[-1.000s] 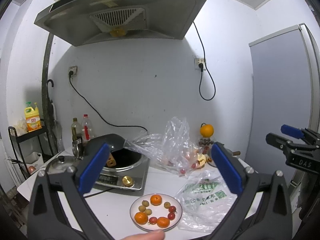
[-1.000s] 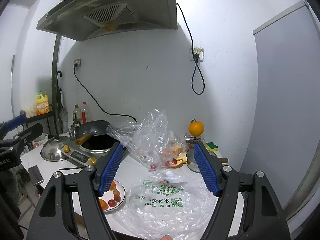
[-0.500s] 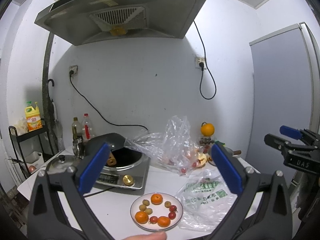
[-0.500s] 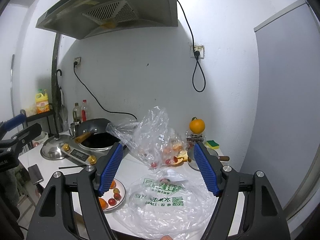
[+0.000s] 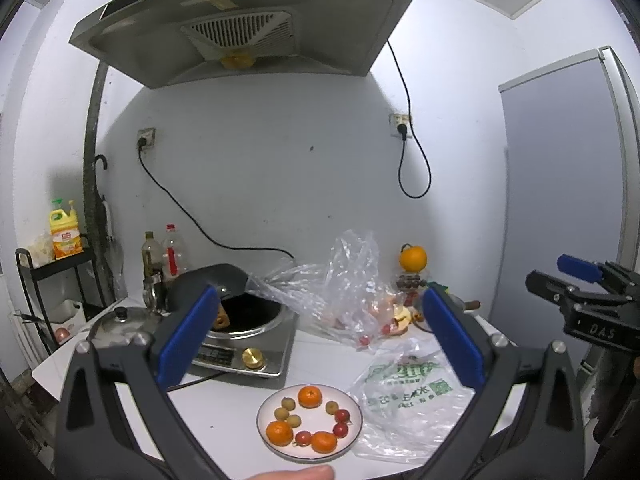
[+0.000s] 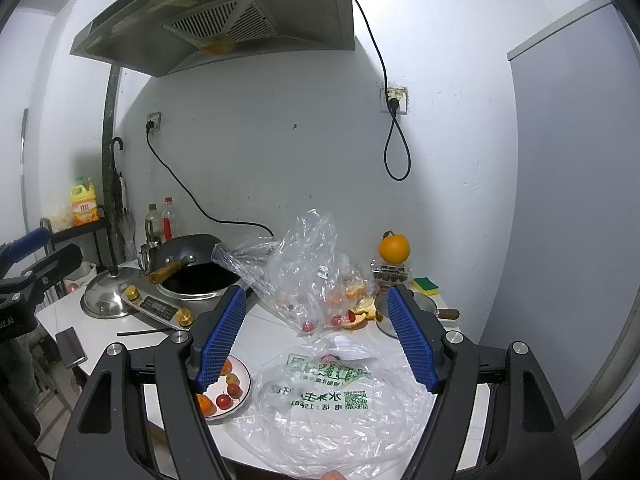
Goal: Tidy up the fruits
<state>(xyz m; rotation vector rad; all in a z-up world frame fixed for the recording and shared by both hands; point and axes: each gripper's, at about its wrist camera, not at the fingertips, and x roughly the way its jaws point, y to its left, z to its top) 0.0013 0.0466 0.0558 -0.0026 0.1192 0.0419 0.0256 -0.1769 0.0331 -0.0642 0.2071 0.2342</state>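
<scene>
A white plate (image 5: 265, 410) sits near the table's front edge with small oranges (image 5: 310, 396), red cherry tomatoes (image 5: 342, 415) and pale round fruits (image 5: 287, 403) laid in a ring. The same plate (image 6: 245, 376) shows partly behind my right gripper's left finger. My left gripper (image 5: 318, 340) hovers open above the plate, nothing between its blue pads. My right gripper (image 6: 320, 340) is open too, above a flat printed plastic bag (image 6: 332, 396). A crumpled clear bag (image 5: 344, 288) with more fruit lies behind. A big orange (image 6: 394, 248) stands on a box at the back.
An induction cooker with a dark wok (image 5: 240, 312) and a pot lid (image 5: 120, 320) fill the table's left. A small pan (image 6: 424, 308), a sponge (image 6: 426, 285) and peels lie at the right. A phone (image 6: 71, 346) rests at the left edge. A range hood (image 5: 240, 20) hangs overhead.
</scene>
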